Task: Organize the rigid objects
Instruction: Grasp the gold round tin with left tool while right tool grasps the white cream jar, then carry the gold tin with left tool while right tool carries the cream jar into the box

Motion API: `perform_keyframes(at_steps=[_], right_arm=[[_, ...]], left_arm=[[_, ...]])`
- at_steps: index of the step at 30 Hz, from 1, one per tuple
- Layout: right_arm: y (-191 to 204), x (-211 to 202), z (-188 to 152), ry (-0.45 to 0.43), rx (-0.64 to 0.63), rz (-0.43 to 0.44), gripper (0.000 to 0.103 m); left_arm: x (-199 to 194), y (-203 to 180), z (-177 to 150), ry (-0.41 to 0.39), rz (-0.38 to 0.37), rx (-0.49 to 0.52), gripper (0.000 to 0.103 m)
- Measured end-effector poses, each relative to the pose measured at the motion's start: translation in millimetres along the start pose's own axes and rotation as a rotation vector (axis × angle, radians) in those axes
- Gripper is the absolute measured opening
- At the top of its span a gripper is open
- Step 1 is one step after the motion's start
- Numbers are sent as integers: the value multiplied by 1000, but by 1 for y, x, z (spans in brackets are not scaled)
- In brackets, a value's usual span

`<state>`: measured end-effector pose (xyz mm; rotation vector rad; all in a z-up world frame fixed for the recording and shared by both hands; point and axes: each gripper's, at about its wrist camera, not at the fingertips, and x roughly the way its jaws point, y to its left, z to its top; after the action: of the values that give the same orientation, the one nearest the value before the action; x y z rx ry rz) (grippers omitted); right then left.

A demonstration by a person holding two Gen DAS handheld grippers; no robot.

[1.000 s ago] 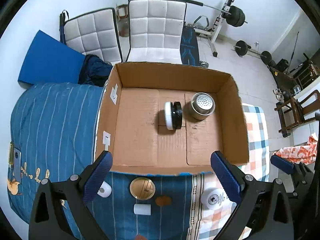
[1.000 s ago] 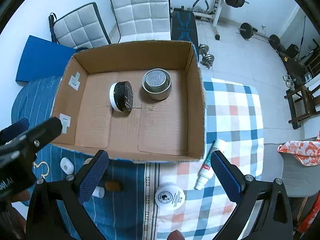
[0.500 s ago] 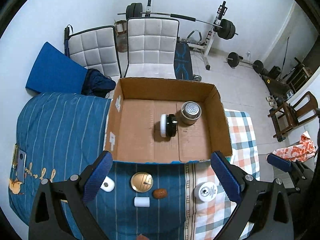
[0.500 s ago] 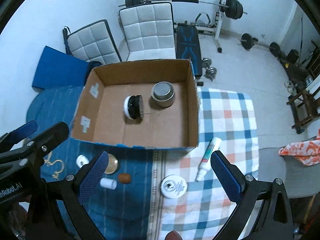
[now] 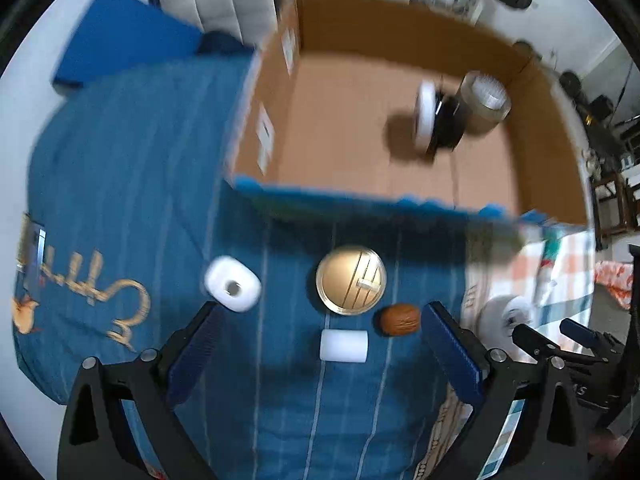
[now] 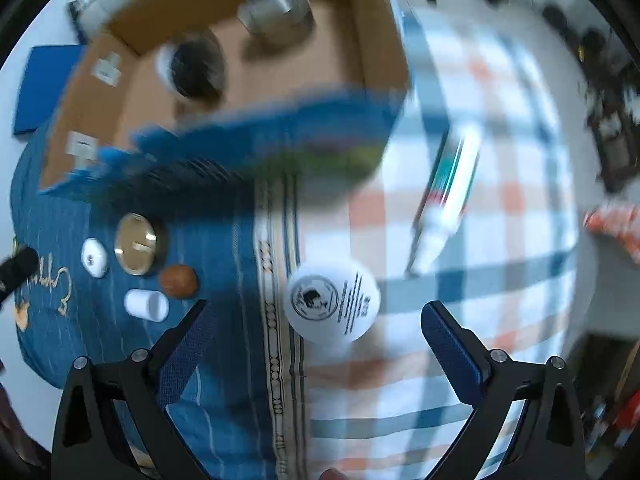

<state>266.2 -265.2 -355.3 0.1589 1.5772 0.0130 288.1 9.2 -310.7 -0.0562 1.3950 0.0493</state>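
Bed surface, items logged left to right: a white rounded block with a hole (image 5: 232, 289) lay on the blue striped cover (image 5: 132, 168); next came a round brass tin (image 5: 351, 280), a short white cylinder (image 5: 343, 345) just in front of it, and a small brown nut-like piece (image 5: 400, 319) touching neither; further right, on the checked cloth (image 6: 520, 184), sat a white jar with a printed lid (image 6: 331, 301) and, beyond it, a white tube (image 6: 448, 204) lying on its side. Behind them all stood the open cardboard box (image 5: 360, 36), which already held a black-and-white puck on edge (image 5: 434, 122) and a steel canister (image 5: 482, 102) beside it. Left gripper (image 5: 320, 344): wide open, empty, poised over the white cylinder with tin and nut just ahead. Right gripper (image 6: 318, 338): wide open, empty, the white jar lying just ahead between its fingers. Step judged in hand: approach for the next pickups, six items not yet boxed. Next move would call for lowering each gripper squarely over its piece and closing on the round sides without rolling them; both views were blurred, so fine alignment could not be told
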Motion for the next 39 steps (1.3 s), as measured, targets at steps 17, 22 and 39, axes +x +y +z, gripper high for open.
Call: perform_keyframes(at_steps=[17,22,39], right_arm=[[-8,80,1,124,119,-39,71],[7,83,-28,196,22,-71,71],[24,106,-30,213,33,-123,71]], left_arm=[[152,-24,7,277,-13,15,63],[144,-19,-16,273,26,41,63],[143,4,-40,298,31,7,63]])
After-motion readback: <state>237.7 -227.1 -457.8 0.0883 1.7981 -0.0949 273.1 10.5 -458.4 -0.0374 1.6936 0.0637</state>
